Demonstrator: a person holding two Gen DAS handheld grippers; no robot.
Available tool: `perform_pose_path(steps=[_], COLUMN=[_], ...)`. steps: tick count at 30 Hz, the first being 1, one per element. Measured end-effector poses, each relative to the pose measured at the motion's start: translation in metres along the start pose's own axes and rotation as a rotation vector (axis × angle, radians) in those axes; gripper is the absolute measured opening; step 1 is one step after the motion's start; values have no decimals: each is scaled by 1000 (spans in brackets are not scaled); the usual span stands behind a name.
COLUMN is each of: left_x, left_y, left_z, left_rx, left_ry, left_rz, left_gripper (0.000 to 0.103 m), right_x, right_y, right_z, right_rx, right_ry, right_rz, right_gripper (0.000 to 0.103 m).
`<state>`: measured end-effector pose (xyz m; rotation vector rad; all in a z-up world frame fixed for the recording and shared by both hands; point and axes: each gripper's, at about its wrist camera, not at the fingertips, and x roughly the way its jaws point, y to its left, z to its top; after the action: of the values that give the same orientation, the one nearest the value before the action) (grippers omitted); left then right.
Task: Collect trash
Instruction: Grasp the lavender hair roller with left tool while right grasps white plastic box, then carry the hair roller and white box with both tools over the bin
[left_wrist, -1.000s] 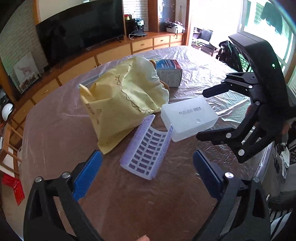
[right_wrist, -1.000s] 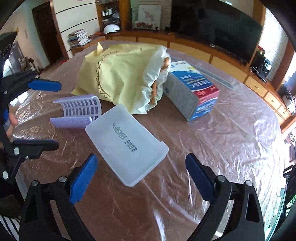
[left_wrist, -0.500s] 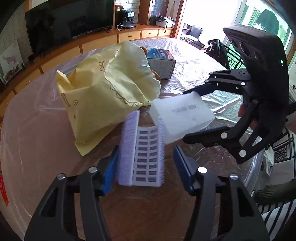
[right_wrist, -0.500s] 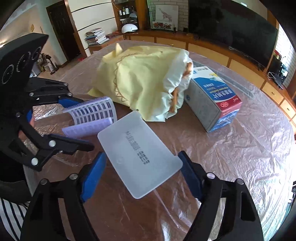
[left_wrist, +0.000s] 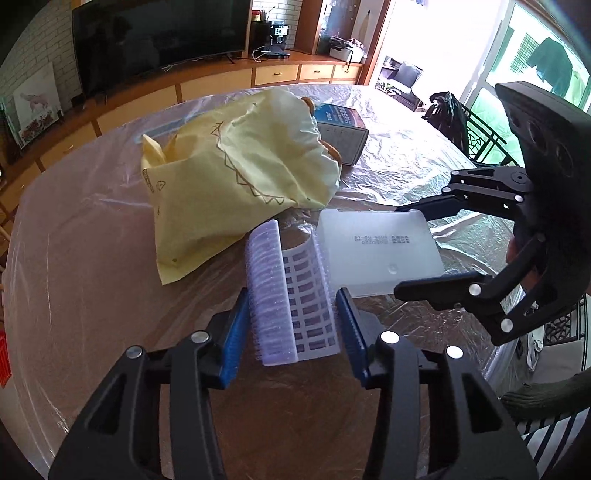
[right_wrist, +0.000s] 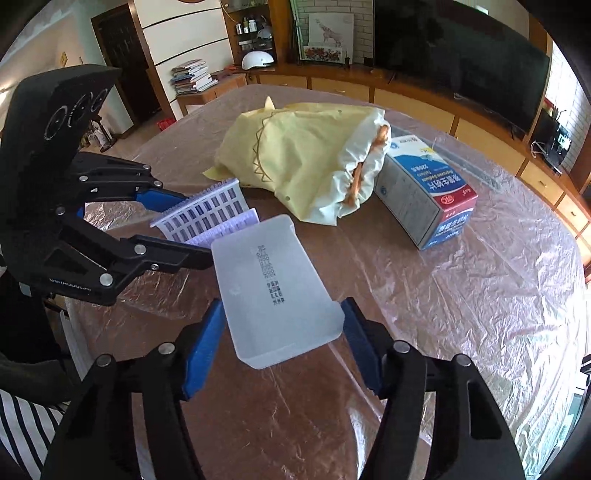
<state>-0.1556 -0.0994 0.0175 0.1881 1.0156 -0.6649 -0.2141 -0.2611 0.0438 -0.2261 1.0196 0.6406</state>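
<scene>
In the left wrist view the left gripper (left_wrist: 291, 325) sits at the bottom centre of the frame, its blue pads closed against the two sides of a curved purple grid sheet (left_wrist: 291, 295). The sheet's long axis runs from the pads up toward the middle of the frame, with its folded edges standing upright; its near end is partly hidden between the pads. To its right, a frosted white plastic box (left_wrist: 376, 254) lies with its long side running left to right, small dark print on its upper face too small to read.

In the right wrist view the right gripper (right_wrist: 284, 339) at bottom centre has its blue pads pressed on both sides of the near end of the same box (right_wrist: 273, 288), whose long axis points away toward the upper left, tilted. Whether either item is lifted off the table cannot be told.

A yellow bag (right_wrist: 303, 158) lies in the centre of the frame, its gathered white mouth facing right with something orange-brown inside, hard to make out. A blue and white carton (right_wrist: 424, 192) stands just beside the mouth, touching it. The round table (right_wrist: 480, 295) is covered in crinkled clear film, and its near edge is cut off by the gripper bodies
</scene>
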Motion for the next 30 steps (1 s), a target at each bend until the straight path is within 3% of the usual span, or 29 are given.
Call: perform_pose_path(steps=[2, 9, 10, 12, 21, 30], left_x=[1, 6, 6, 4, -12, -16], left_y=[1, 6, 7, 9, 6, -17], left_z=[2, 5, 4, 4, -4, -8], left_rx=[-14, -8, -11, -20, -53, -98], left_ry=[2, 11, 11, 9, -31, -46], left_rz=[-9, 20, 20, 29, 35, 102], left_gripper=[48, 48, 45, 45, 45, 45], right_x=[0, 19, 21, 24, 9, -12], right_y=[2, 9, 10, 12, -1, -6], right_z=[1, 13, 14, 15, 8, -10], right_rx=[1, -49, -54, -58, 76, 187], right_ry=[-7, 21, 24, 34, -16, -44], right_rz=[22, -8, -8, -4, 46, 13], right_gripper=[77, 77, 75, 55, 54, 54])
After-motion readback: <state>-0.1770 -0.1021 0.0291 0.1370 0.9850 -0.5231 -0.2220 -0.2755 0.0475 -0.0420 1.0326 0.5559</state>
